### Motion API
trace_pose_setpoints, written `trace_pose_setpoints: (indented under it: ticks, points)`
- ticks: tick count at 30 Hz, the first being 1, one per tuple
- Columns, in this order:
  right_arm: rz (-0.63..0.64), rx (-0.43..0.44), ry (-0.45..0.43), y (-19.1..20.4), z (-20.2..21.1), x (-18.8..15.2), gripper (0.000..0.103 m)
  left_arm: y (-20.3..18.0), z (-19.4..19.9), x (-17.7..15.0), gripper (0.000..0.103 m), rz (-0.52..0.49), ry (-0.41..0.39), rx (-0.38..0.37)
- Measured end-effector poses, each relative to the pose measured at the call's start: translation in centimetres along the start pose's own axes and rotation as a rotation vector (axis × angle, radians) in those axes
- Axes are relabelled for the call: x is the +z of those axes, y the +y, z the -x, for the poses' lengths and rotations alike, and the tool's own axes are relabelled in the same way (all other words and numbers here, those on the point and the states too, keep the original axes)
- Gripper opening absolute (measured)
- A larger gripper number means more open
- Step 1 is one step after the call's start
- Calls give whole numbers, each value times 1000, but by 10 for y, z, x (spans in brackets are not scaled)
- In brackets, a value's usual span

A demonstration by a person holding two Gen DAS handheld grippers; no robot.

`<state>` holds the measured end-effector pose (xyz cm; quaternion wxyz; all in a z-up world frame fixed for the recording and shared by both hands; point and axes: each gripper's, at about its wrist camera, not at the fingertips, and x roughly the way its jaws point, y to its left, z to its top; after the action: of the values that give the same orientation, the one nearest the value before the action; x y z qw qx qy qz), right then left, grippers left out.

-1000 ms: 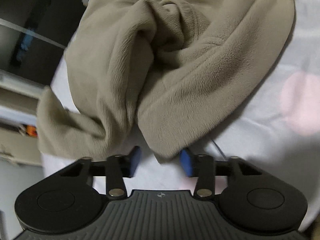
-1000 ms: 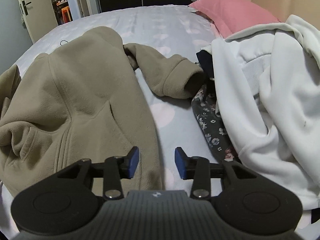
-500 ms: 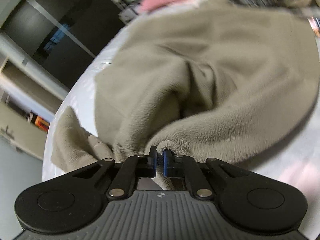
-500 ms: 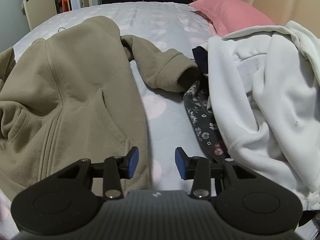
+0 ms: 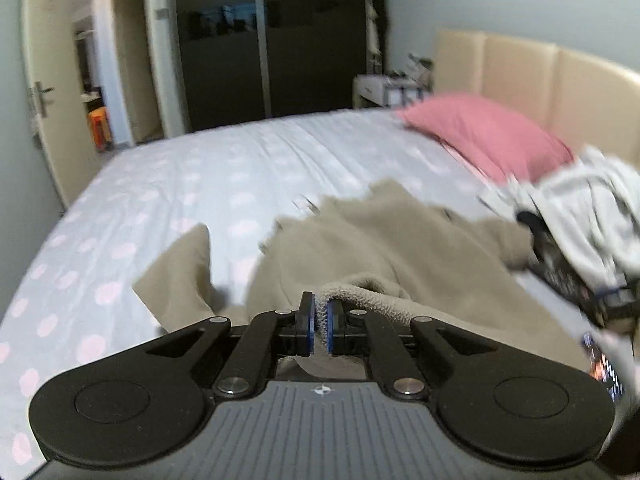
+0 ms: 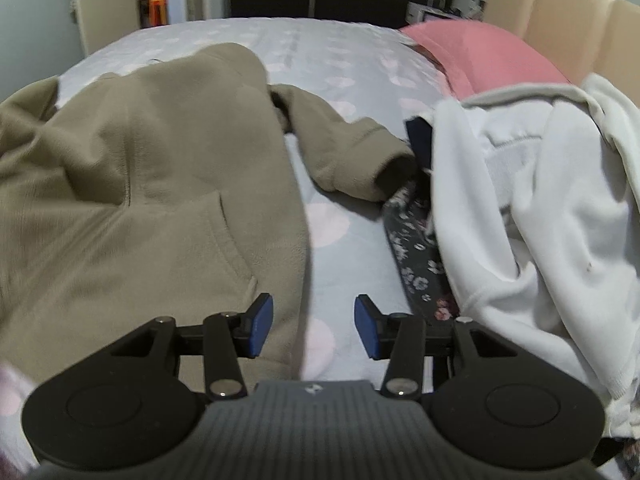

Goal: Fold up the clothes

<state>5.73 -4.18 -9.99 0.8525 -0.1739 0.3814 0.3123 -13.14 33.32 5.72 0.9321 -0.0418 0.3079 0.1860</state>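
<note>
Because the taupe fleece hooded sweatshirt (image 6: 152, 184) is the biggest thing you are working, judge it first: it looks thick, soft and floppy, not slippery, likely a little heavy for cloth, so it should sag and drag rather than hold a shape. It lies spread on the pale grey bed sheet with pink dots (image 6: 328, 60), one sleeve (image 6: 344, 156) trailing toward the clothes pile. Your left gripper (image 5: 318, 324) is clamped on a bunched edge of that sweatshirt, the fleece pinched between the blue pads and lifted off the sheet. Your right gripper (image 6: 314, 330) is empty, its jaws opening, with the sweatshirt's side edge just under the left pad and bare sheet below the gap. Take hold at seams, the hem or cuff, where the fleece is doubled and will not stretch away.

Count next: one taupe sweatshirt; one white fleece garment (image 6: 540, 208) heaped at the right, perhaps more than one piece, which I cannot tell; one pink pillow (image 6: 480, 52) by the headboard; one dark floral-print cloth (image 6: 412, 256) under the white heap; one dark navy item (image 6: 418, 132), barely showing.
</note>
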Motion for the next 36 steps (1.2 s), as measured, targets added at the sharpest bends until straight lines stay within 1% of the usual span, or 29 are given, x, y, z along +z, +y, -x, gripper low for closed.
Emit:
trace_pose_setpoints:
  ticks: [1,4,6,8,9,10,12,15,17,20,22,25,29,30,31,32,33,34,35,36]
  points:
    - [12,15,-4,3,2,-1,49,9,1,8,4,25,-10,22]
    - [46,64,-12,11,8,-3,51,42,-5,16,4,120,-5,89]
    - [57,116,9,20,10,-6,51,60,-13,18,4,157,15,127]
    - [65,166,31,30,12,-9,52,73,-20,17,4,188,44,141]
    - [64,188,45,37,13,-13,53,76,-24,16,4,195,55,146]
    - [63,215,62,47,14,-18,55,77,-26,14,4,193,60,154]
    - [59,261,105,68,14,-30,56,78,-27,11,4,178,56,168]
    - [24,317,198,103,7,-55,57,81,-30,10,4,185,59,167]
    - [-15,321,248,122,-3,-70,57,81,-29,9,4,185,62,166]
    - [-106,259,280,138,-22,-85,57,85,-27,5,4,193,65,161]
    - [-170,250,291,140,-36,-90,55,88,-27,1,4,206,66,155]
    - [-252,233,254,135,-44,-89,55,93,-27,-5,4,217,68,145]
    - [-443,262,219,123,-57,-85,57,97,-28,-13,4,224,73,137]
    - [-464,262,215,125,-61,-86,56,98,-29,-15,4,228,77,138]
    - [-460,250,203,128,-62,-87,50,99,-29,-17,4,232,81,137]
    - [-449,237,192,131,-62,-87,37,99,-29,-19,4,236,83,137]
    - [-427,225,181,134,-60,-86,31,100,-27,-21,4,240,84,135]
    - [-412,216,172,135,-58,-84,12,100,-25,-23,4,244,85,133]
    - [-410,214,162,133,-55,-82,10,101,-24,-25,4,247,85,130]
    - [-437,223,148,127,-50,-80,9,100,-20,-26,4,249,86,122]
